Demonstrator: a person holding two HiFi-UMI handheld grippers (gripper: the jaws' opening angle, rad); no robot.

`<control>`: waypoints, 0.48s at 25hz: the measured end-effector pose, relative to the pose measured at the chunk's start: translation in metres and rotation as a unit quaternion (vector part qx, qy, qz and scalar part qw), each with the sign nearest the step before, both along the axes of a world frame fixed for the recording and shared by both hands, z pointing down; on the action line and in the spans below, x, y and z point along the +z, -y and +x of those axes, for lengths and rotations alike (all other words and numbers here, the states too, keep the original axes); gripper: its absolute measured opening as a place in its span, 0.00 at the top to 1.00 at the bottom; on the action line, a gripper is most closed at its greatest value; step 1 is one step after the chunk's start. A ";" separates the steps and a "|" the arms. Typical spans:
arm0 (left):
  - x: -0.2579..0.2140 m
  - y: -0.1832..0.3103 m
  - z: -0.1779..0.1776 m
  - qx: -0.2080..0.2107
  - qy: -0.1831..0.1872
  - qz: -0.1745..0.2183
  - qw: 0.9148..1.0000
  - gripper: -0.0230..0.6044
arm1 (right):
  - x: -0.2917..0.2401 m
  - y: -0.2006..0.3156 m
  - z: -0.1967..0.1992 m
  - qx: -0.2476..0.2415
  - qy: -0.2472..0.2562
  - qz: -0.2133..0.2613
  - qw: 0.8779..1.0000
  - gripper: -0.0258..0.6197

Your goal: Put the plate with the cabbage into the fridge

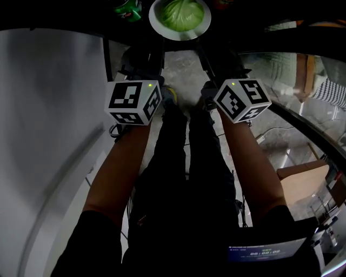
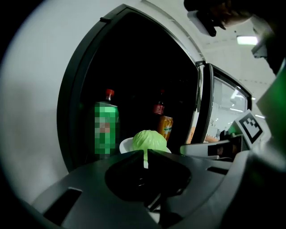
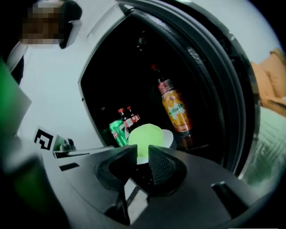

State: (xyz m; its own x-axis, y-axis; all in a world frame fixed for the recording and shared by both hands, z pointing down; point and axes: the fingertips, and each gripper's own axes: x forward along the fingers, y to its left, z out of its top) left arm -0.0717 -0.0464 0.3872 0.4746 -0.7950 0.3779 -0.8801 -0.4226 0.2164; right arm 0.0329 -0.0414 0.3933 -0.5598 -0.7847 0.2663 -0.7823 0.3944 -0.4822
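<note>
A white plate carrying a pale green cabbage sits at the dark fridge opening, top centre in the head view. Both grippers reach up to its near rim. My left gripper meets the rim's left part and my right gripper the right part. In the left gripper view the jaws are closed to a thin slit with a white sliver of rim in it, and the cabbage lies just beyond. The right gripper has the plate rim between its jaws, below the cabbage.
Inside the fridge stand a green bottle, a dark red-capped bottle, an orange can, a tall orange bottle, a green can and cola bottles. The open glass door hangs at the right, a white wall at the left.
</note>
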 end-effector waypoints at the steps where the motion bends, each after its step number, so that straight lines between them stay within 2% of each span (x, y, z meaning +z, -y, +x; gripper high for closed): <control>1: 0.000 -0.001 0.002 0.007 0.013 0.009 1.000 0.92 | 0.001 -0.001 -0.002 -0.004 -0.017 0.008 1.000 0.83; 4: 0.003 0.000 0.006 0.021 0.044 0.024 0.999 0.92 | 0.002 0.001 -0.003 -0.010 -0.070 0.032 0.997 0.83; 7: 0.010 0.002 0.010 0.025 0.056 0.017 0.998 0.92 | 0.005 0.003 -0.005 -0.016 -0.113 0.049 0.992 0.83; 12: 0.022 0.002 0.012 0.026 0.062 0.014 0.998 0.92 | 0.016 0.005 -0.010 -0.024 -0.135 0.057 0.989 0.83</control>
